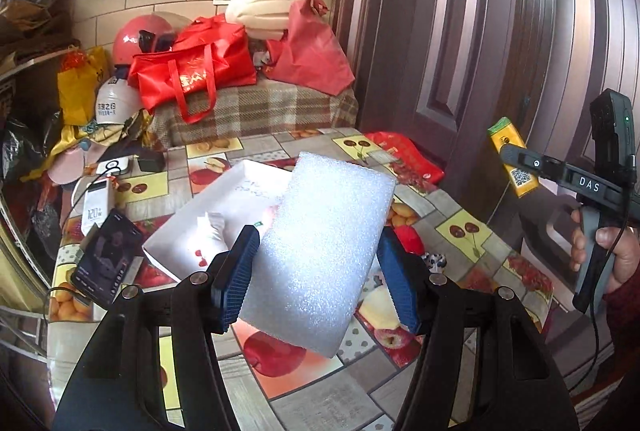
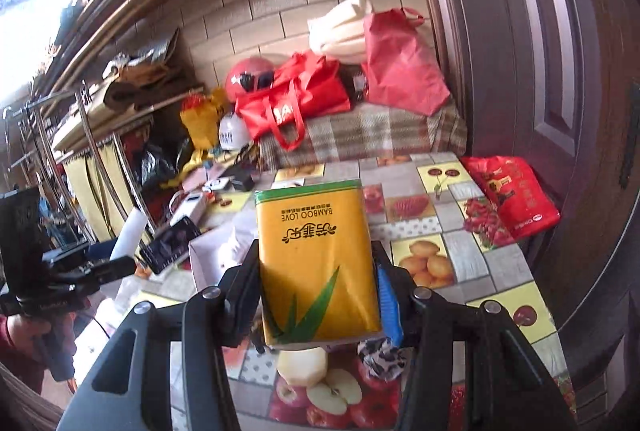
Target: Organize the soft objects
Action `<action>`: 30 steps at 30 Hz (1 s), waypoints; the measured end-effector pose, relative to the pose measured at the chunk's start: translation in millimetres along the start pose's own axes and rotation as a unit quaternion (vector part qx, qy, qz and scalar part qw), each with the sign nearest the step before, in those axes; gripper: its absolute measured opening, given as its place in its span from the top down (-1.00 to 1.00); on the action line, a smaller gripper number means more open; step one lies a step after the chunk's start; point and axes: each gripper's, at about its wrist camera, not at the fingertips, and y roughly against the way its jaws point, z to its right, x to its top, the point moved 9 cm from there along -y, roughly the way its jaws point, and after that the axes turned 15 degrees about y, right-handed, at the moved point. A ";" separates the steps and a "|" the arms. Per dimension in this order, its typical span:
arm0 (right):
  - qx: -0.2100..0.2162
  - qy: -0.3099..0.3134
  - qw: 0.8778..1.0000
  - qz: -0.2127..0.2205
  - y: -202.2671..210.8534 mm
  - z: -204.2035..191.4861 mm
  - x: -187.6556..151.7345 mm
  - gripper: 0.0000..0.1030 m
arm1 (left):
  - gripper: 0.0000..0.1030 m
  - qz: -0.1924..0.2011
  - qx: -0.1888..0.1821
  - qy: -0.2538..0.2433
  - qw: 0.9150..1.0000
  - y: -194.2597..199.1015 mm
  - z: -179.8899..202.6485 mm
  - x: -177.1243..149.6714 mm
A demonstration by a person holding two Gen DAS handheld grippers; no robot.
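My left gripper (image 1: 316,263) is shut on a white foam block (image 1: 320,255) and holds it above the table, just right of a white open box (image 1: 224,207). A white soft item with red marks (image 1: 208,235) lies in the box. My right gripper (image 2: 316,283) is shut on a yellow tissue pack (image 2: 316,263) printed BAMBOO LOVE, held above the table; it also shows in the left wrist view (image 1: 514,159). A red plush piece (image 1: 410,239) and a black-and-white soft item (image 2: 380,357) lie on the table below the grippers.
The table has a fruit-print cloth (image 1: 472,231). A phone (image 1: 106,257) and a power bank (image 1: 94,207) lie at its left. A red packet (image 2: 512,195) sits at the right edge by a brown door (image 1: 500,31). Red bags (image 1: 200,67) and a helmet (image 1: 136,39) crowd the far bench.
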 end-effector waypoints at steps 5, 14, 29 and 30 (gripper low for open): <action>0.001 -0.015 0.998 0.063 14.1 -0.5 55.4 0.03 | -0.18 0.051 0.044 0.010 0.998 29.0 -27.6 44.2; 0.018 -0.001 0.993 0.119 18.4 -21.2 105.6 0.02 | -0.18 0.103 0.079 0.021 0.991 57.3 -47.1 80.5; 0.041 -0.001 0.993 0.108 3.4 -35.3 104.1 0.02 | -0.18 0.113 0.080 0.031 0.990 62.1 -57.4 87.2; 0.040 -0.003 0.993 0.107 2.8 -34.7 104.1 0.02 | -0.18 0.118 0.081 0.032 0.989 65.2 -58.7 90.4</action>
